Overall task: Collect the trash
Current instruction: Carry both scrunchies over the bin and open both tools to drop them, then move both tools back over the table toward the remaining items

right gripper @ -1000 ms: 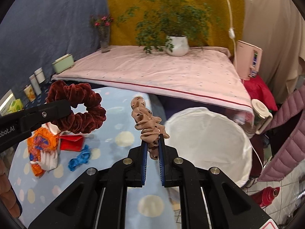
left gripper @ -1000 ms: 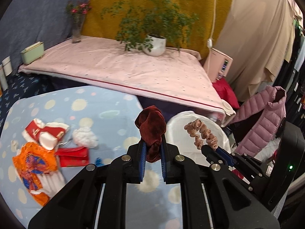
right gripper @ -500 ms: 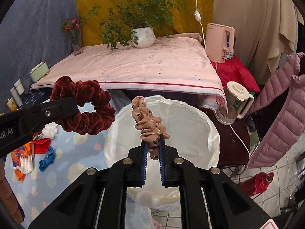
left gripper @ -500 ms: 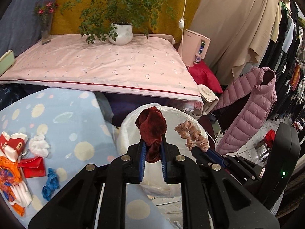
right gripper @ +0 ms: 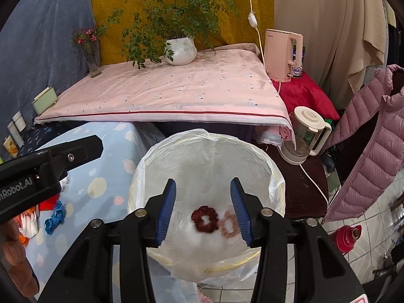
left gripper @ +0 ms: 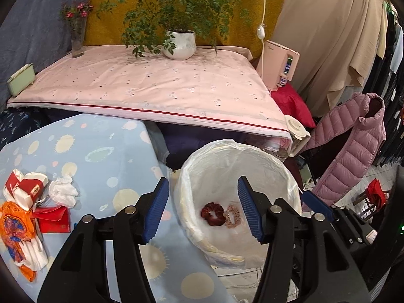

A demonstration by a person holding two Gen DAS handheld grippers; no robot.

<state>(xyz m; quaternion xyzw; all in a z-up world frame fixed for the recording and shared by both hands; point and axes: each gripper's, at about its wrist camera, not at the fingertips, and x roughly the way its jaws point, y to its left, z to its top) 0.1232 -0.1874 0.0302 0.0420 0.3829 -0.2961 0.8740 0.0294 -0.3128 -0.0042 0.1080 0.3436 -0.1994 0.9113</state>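
Both sets of tongs are held spread wide with nothing between the blue pads: the left gripper [left gripper: 203,208] is seen above the near-left rim of the lined bin [left gripper: 282,166], and the right gripper [right gripper: 203,208] is poised directly over the bin's mouth. At the bottom of the liner, the dark red scrunchie [right gripper: 204,219] and the tan scrunchie [right gripper: 228,224] are seen lying side by side and touching, the tan one at about 3 o'clock from the red one. The release step can be judged complete, so the step in hand is best taken as a clean withdrawal: the tongs should be lifted clear of the thin plastic liner before being swung, so that the loose film is not snagged or dragged off the rim. From the bin, the remaining litter is found at about 9 o'clock on the blue patterned tablecloth [left gripper: 101,156]: a crumpled white tissue [left gripper: 63,191], a red and white carton [left gripper: 24,185], a red packet [left gripper: 51,218] and an orange wrapper [left gripper: 16,229], clustered close together; a blue scrunchie [right gripper: 55,217] is shown in the right wrist view near the table's near edge. One separate item should be chosen per gripper, and the light tissue should be pinched at its middle so that it is not merely pushed along the cloth
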